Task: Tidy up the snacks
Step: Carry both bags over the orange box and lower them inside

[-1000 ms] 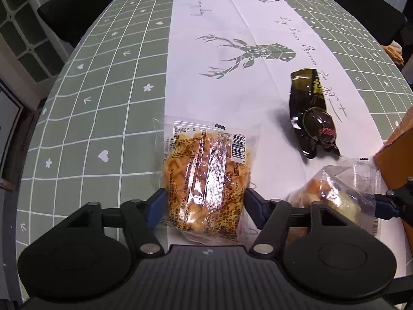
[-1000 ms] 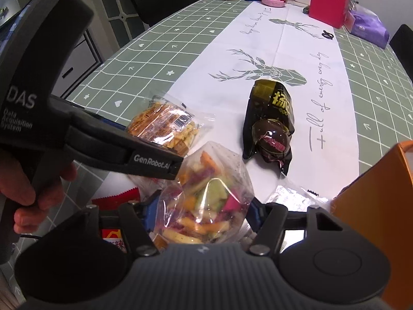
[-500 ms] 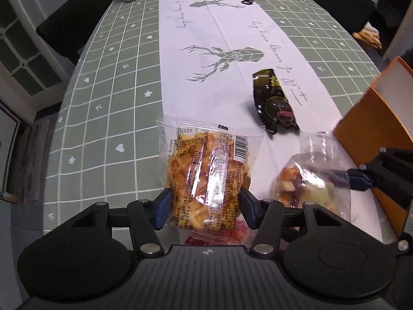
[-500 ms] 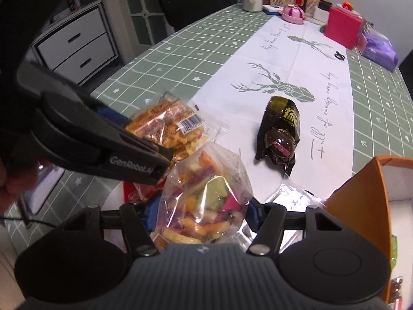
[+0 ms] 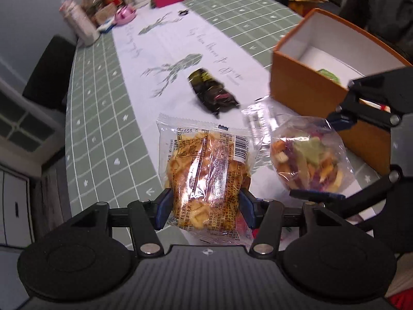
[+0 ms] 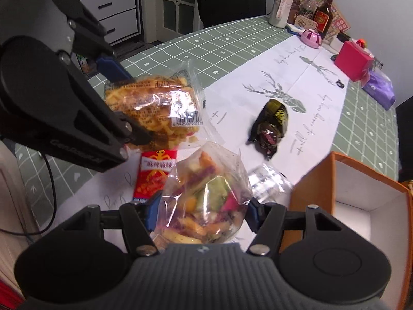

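Dark packet (image 6: pixel 269 126) on runner (image 6: pixel 309 98); box (image 6: pixel 361 196) right; red packet (image 6: pixel 155 173) left.

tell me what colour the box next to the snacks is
The box is orange outside and white inside; the left wrist view shows it best.
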The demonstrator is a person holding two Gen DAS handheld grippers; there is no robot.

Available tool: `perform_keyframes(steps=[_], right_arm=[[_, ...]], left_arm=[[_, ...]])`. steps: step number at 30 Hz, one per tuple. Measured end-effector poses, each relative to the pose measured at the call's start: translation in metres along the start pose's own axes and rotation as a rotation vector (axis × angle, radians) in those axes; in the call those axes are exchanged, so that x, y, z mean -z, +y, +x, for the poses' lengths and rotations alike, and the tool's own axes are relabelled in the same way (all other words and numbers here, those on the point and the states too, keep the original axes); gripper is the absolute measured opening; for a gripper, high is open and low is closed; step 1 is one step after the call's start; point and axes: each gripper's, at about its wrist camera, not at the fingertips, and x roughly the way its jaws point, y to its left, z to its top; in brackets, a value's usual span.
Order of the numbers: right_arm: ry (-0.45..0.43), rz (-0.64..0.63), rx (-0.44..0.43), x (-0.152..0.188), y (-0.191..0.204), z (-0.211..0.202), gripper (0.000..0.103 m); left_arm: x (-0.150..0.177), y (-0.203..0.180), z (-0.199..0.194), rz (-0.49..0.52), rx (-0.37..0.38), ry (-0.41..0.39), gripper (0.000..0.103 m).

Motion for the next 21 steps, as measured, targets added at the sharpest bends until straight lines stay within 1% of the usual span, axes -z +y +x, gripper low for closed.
perform_keyframes(steps=[4,9,13,17,21], right_arm=[[0.002,-0.033,0.04,0.011,-0.006,-0.021,0.061],[-0.033,-0.082,0.113,0.021,-0.015,-0.052,0.061],[-0.04,-0.102,0.175,0.032,-0.028,-0.07,0.061],[-0.03,-0.101,0.232,0.043,-0.045,-0.081,0.061],[-0.002,-0.085,0.275,0.055,-0.062,-0.082,0.061]], left_arm=[[-0.006,-0.025,-0.016,0.081,-0.006,-0.033,0.062],[-0.017,-0.051,-0.031,0.174,-0.034,-0.089,0.062],[-0.028,-0.069,-0.039,0.25,-0.051,-0.148,0.062],[-0.039,-0.09,-0.041,0.334,-0.066,-0.194,0.062],[-0.051,-0.109,-0.039,0.405,-0.084,-0.215,0.062]])
